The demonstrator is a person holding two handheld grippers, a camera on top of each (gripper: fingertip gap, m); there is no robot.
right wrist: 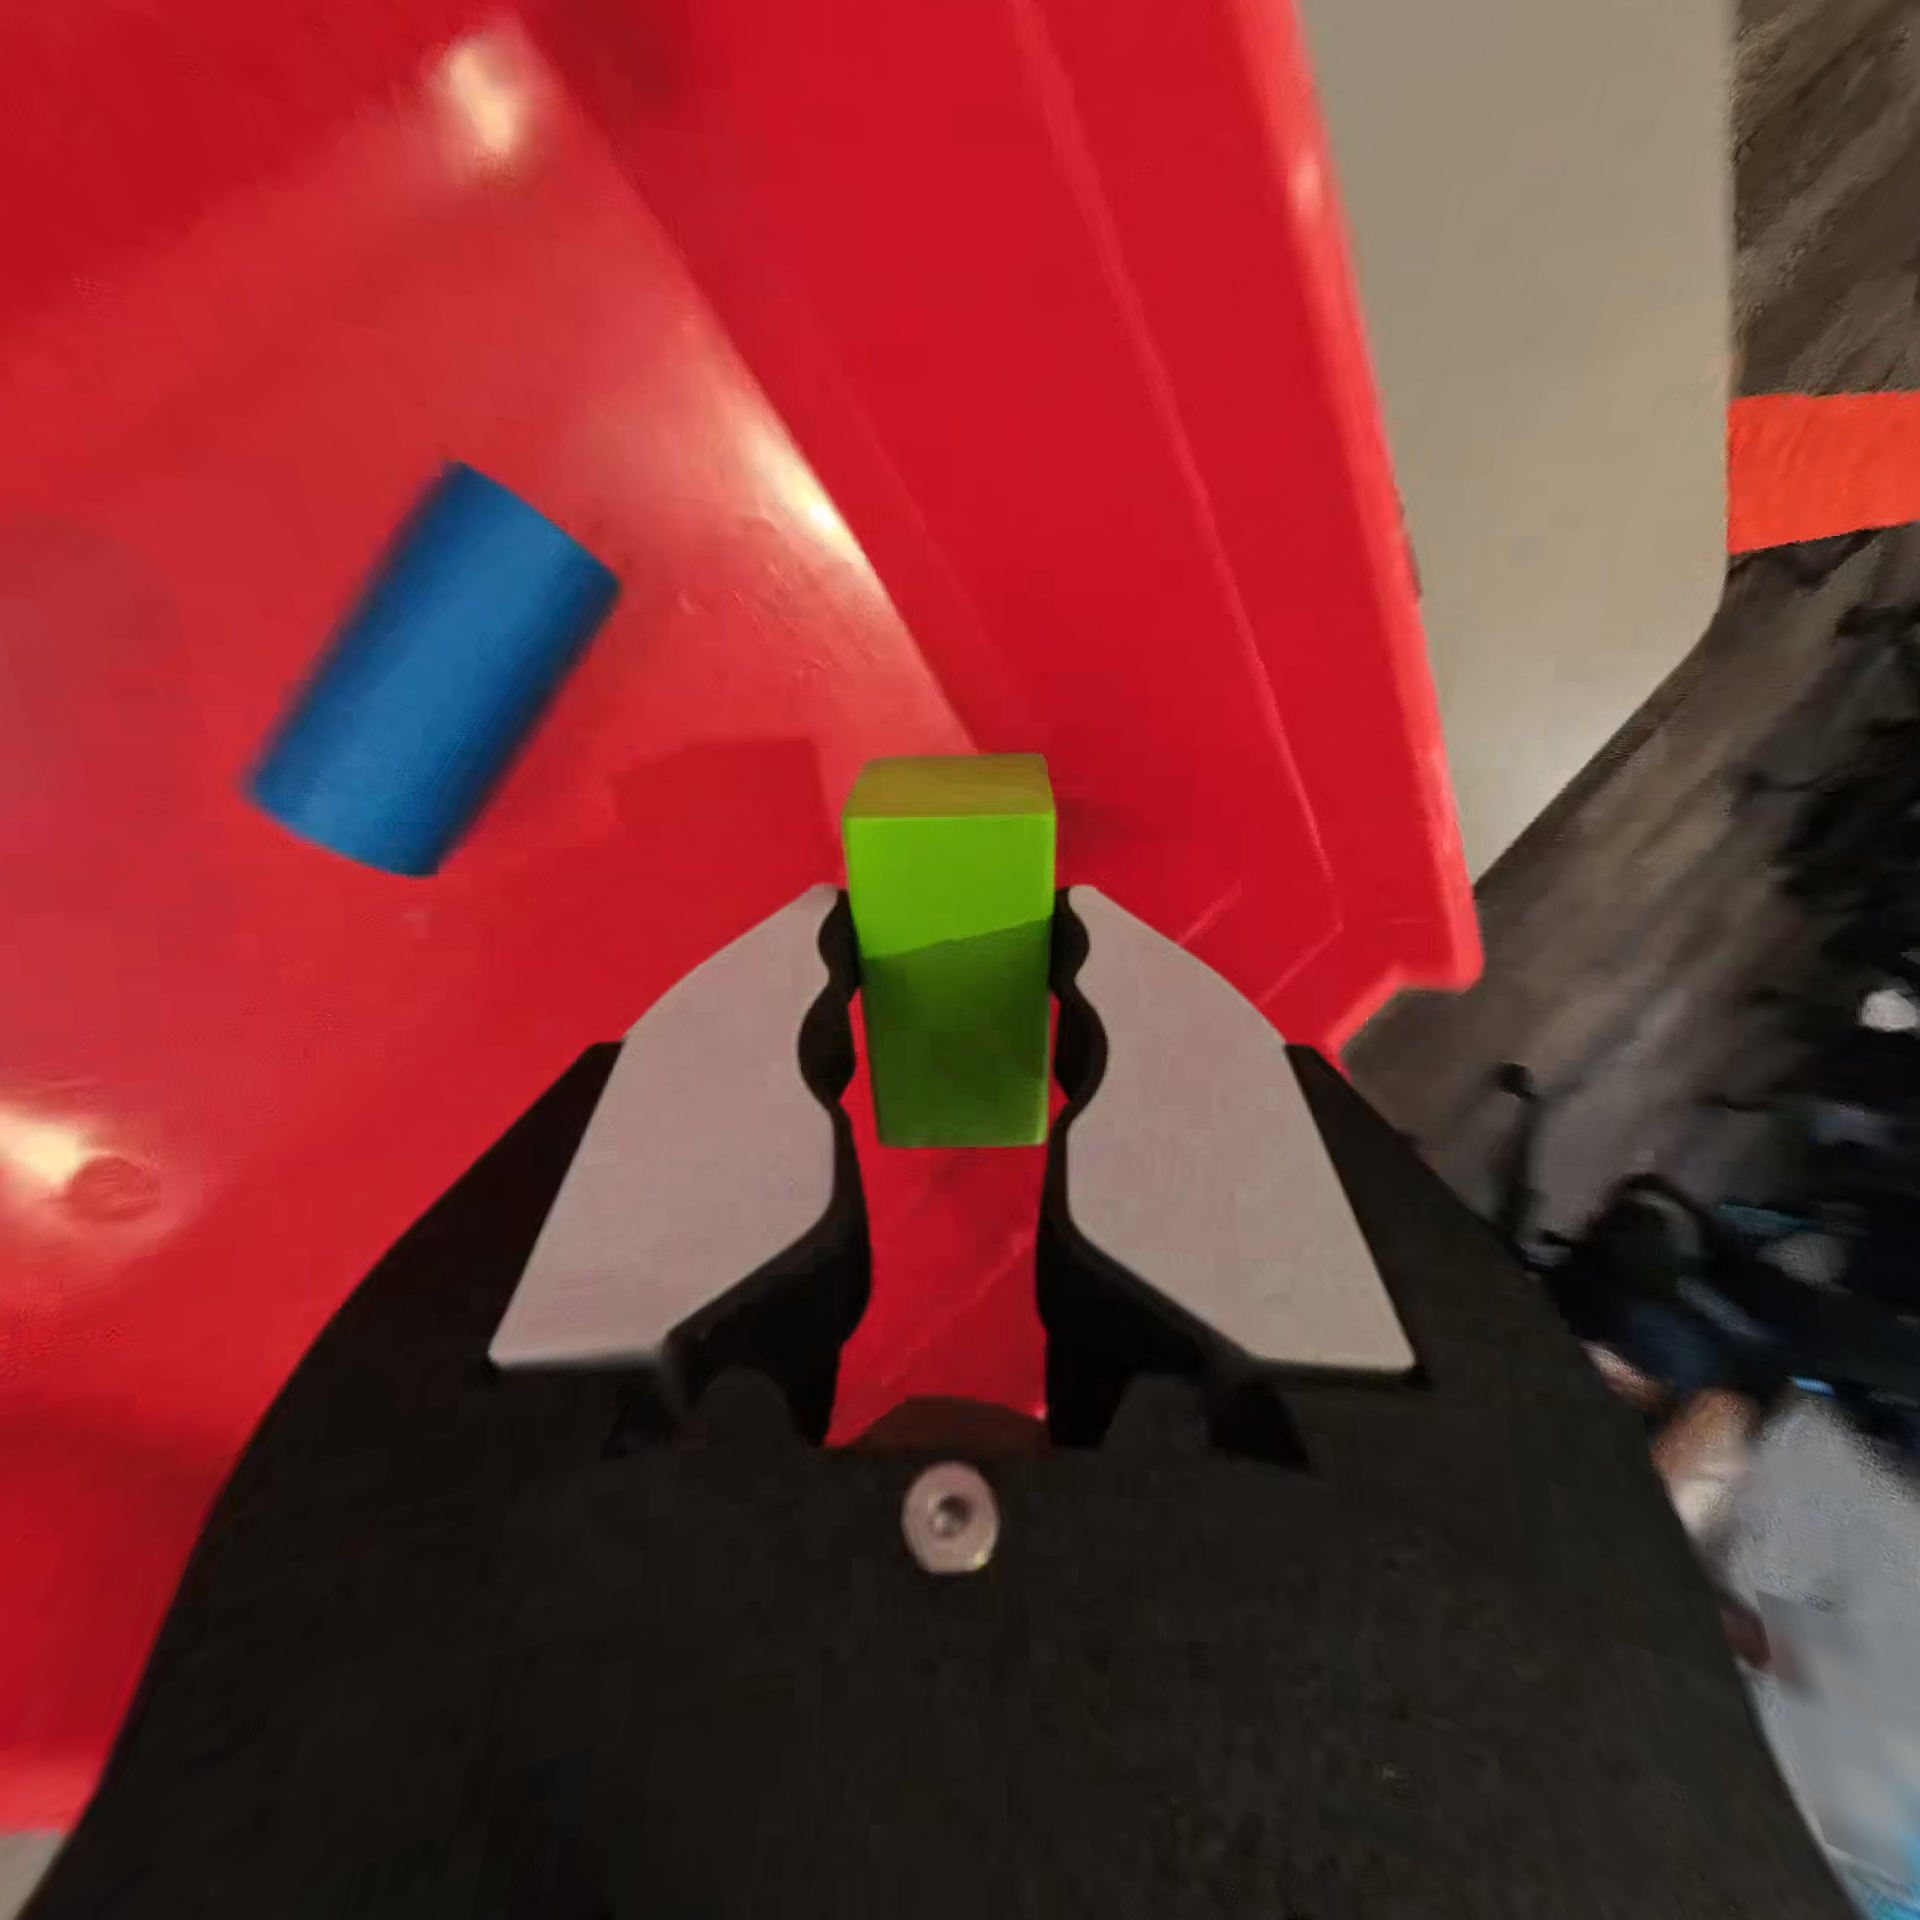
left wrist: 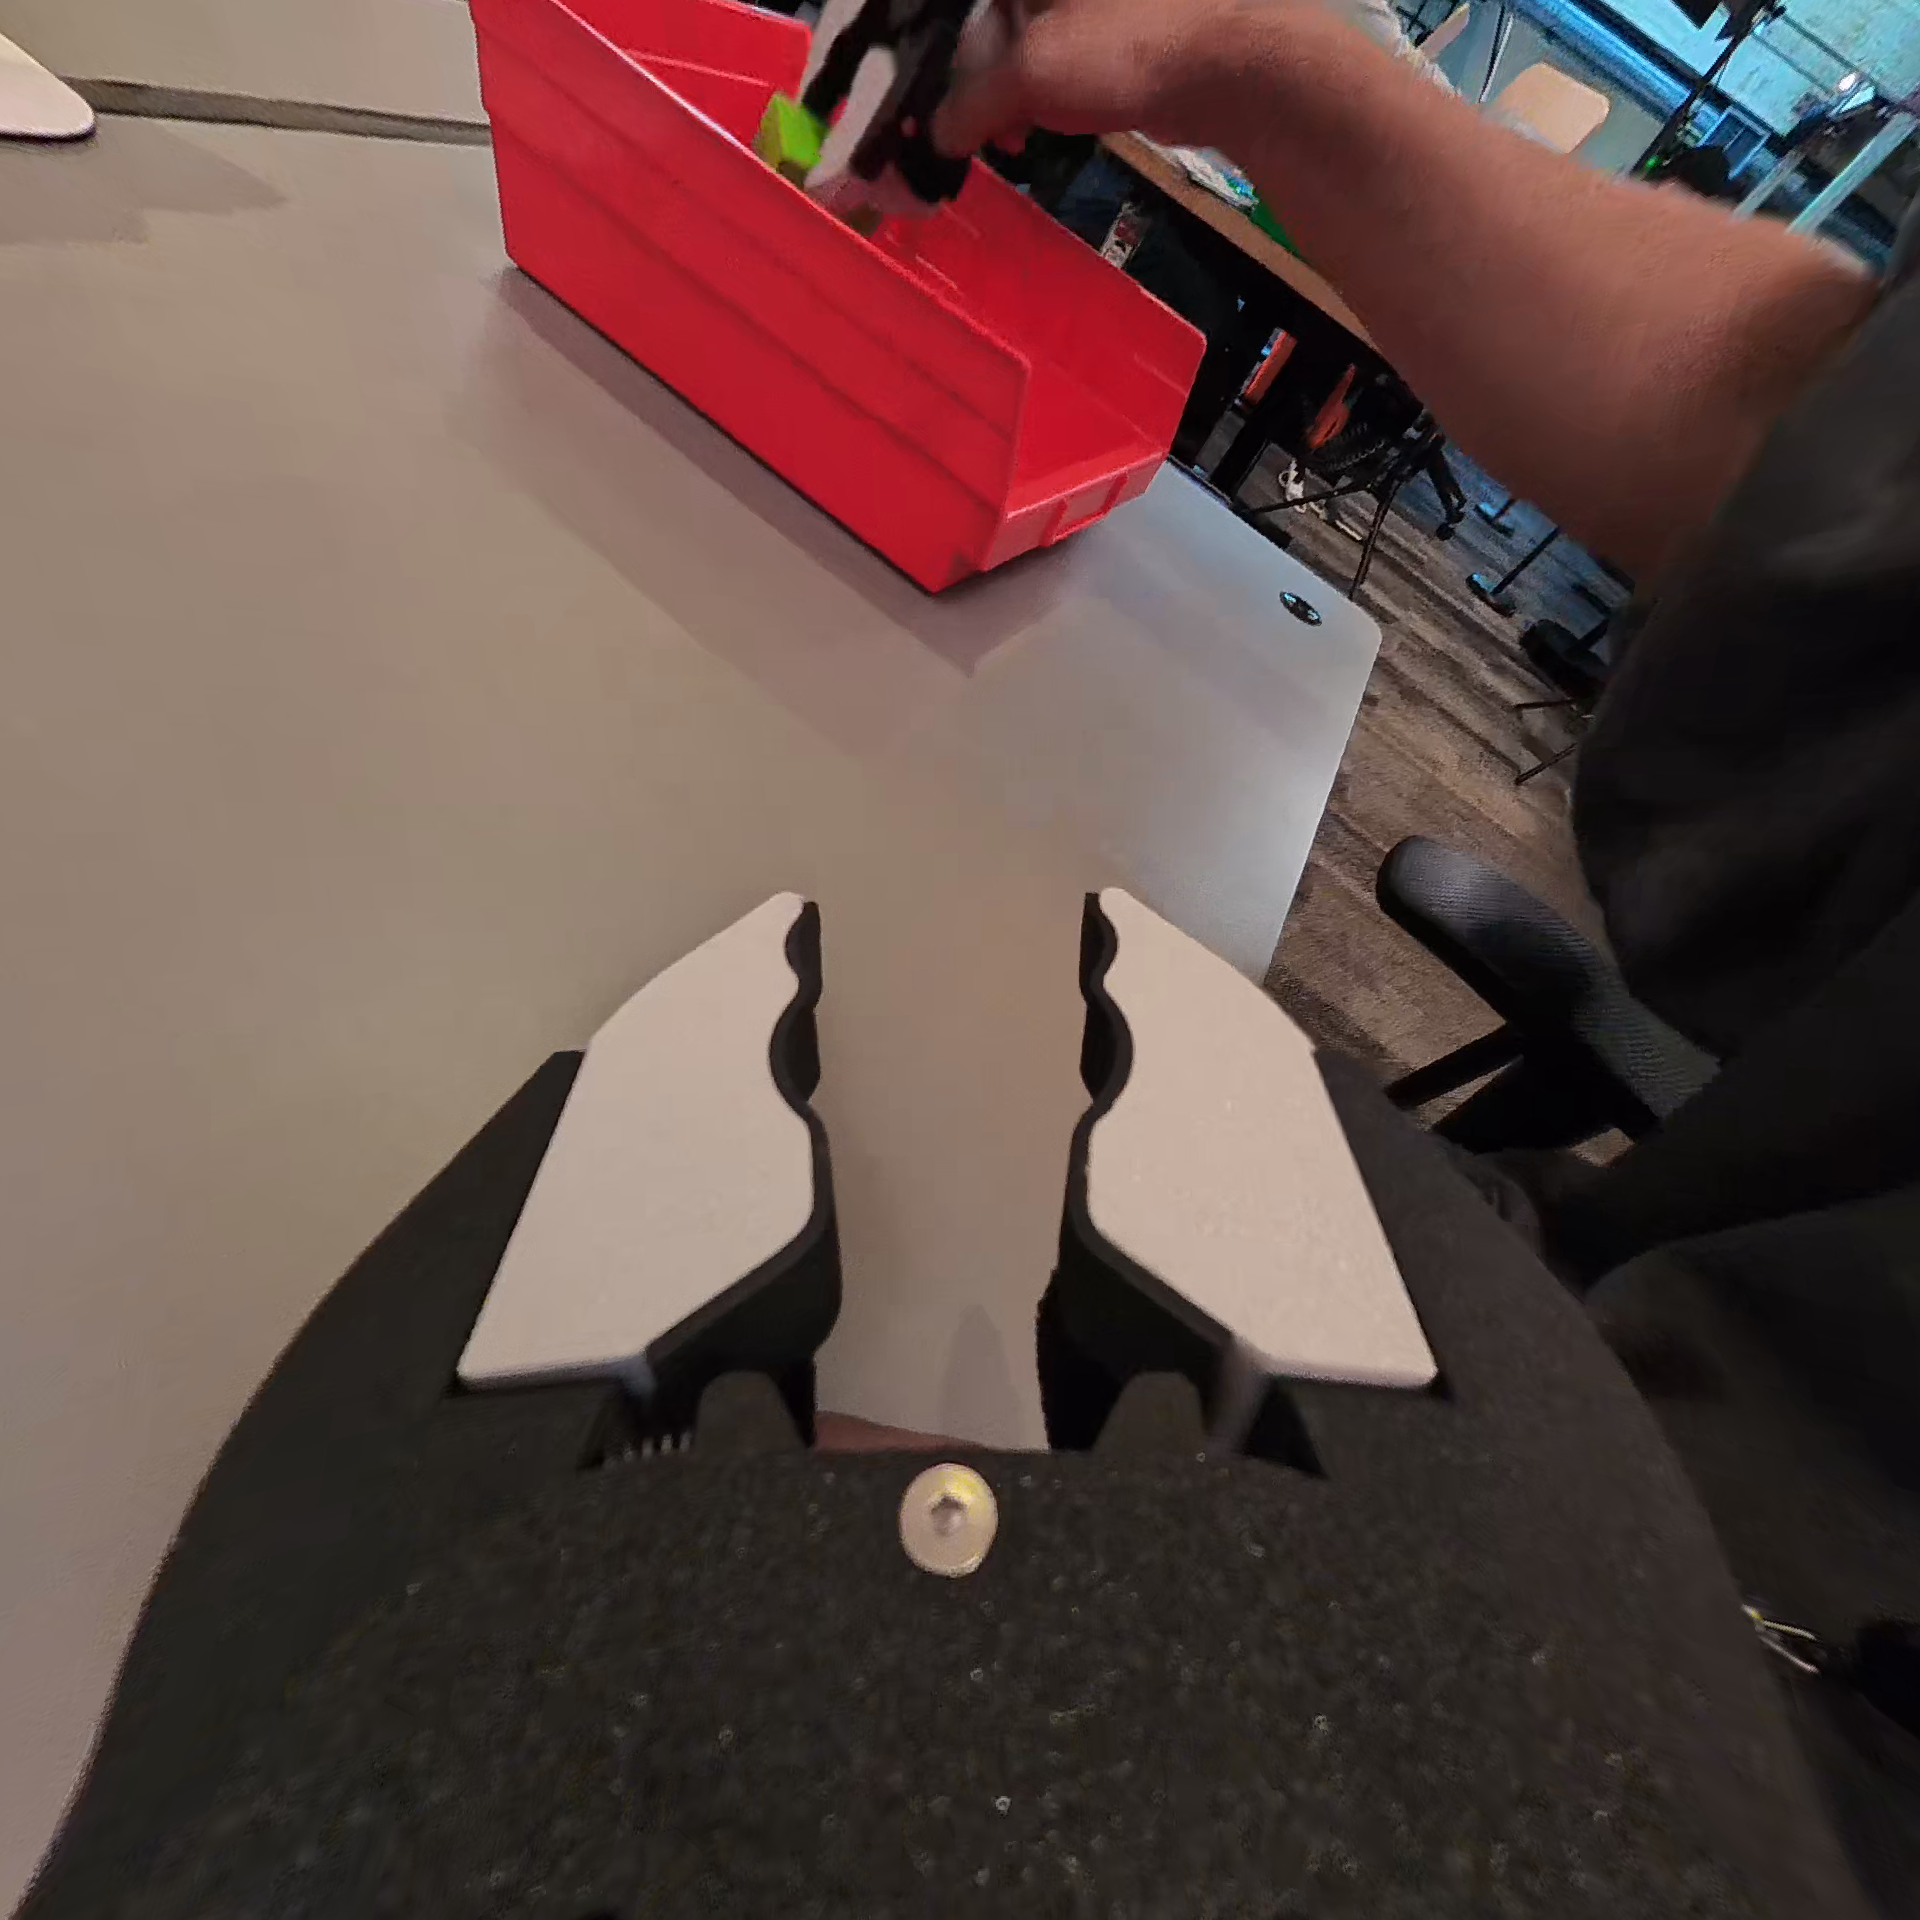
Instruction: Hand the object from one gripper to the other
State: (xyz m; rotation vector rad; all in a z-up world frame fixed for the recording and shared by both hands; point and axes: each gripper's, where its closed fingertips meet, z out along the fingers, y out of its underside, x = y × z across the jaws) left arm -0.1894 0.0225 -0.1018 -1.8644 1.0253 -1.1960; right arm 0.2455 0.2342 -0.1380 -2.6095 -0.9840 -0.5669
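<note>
Left wrist view first: the left gripper (left wrist: pixel 949 935) hangs low over the grey table (left wrist: pixel 312 727), its two fingers spread well apart with only bare tabletop showing between them, so it is released and carries nothing. Farther off, near the table's far edge, stands a red bin (left wrist: pixel 790 374) with stepped side walls. Above the bin's open top a person's hand (left wrist: pixel 1049 83) holds the right gripper (left wrist: pixel 831 156), which points down and leftward into the bin. A small piece of the green block (left wrist: pixel 790 133) shows at its tips, blurred, so the block's direction cannot be read from here. A black chair armrest (left wrist: pixel 1507 956) sits beyond the table's right corner.

Right wrist view: the right gripper (right wrist: pixel 954 914) is clenched on the green block (right wrist: pixel 951 935), with both wavy black pads pressed against the block's two long sides. The block is a rectangular bar whose long axis runs straight along the fingers, pointing forward away from the camera. Its far end sticks out past the fingertips, and its near end lies between the fingers, short of the palm. The block is over the bin's red floor (right wrist: pixel 312 260), close to the bin's right wall; whether it touches the floor cannot be told. A blue cylinder (right wrist: pixel 431 670) lies on its side on the bin floor, well to the left of the block, its long axis slanting from lower left to upper right.
</note>
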